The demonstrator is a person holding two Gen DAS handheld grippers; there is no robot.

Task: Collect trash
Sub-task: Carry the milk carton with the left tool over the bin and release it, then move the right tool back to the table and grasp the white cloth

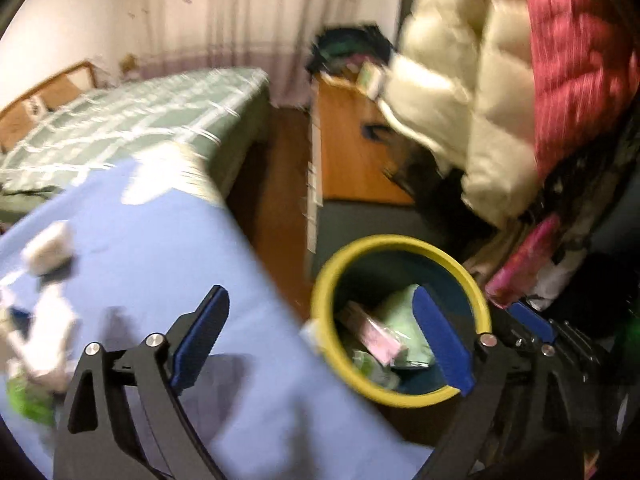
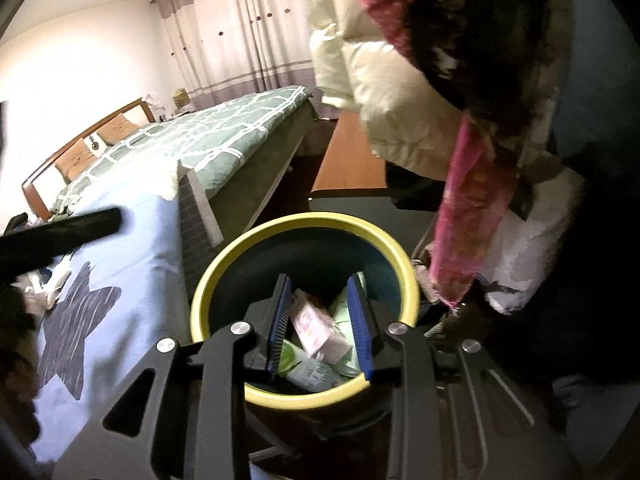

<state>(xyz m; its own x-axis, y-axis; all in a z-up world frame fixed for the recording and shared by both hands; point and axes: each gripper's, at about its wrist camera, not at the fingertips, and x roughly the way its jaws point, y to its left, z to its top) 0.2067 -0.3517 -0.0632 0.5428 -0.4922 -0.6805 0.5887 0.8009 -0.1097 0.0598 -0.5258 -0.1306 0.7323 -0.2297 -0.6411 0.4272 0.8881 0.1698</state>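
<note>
At nine o'clock in our left wrist view we see crumpled white paper scraps point(image 1: 44, 312) and a bright green wrapper point(image 1: 28, 400) lying on the pale blue bedsheet point(image 1: 160, 240), all blurred. Our left gripper point(image 1: 320, 338) stands with its blue-padded jaws spread wide and nothing between them; one finger hangs over the sheet, the other over the bin. The round dark bin with a yellow rim point(image 1: 400, 320) stands on the floor at five o'clock, just beside the bed's edge, holding a pink carton point(image 1: 380, 338) and pale green packets point(image 1: 404, 312).

In the right wrist view, the bedsheet with a dark grey star patch point(image 2: 80, 320) fills nine o'clock, and the same bin point(image 2: 304, 308) sits at the centre. Our right gripper point(image 2: 322, 324) hovers above its mouth, jaws parted a little and pressing on nothing; the pink carton point(image 2: 316, 328) lies down inside the bin, seen through the gap. At two o'clock hang a cream puffer jacket point(image 2: 384, 80) and a pink scarf point(image 2: 464, 200).
</note>
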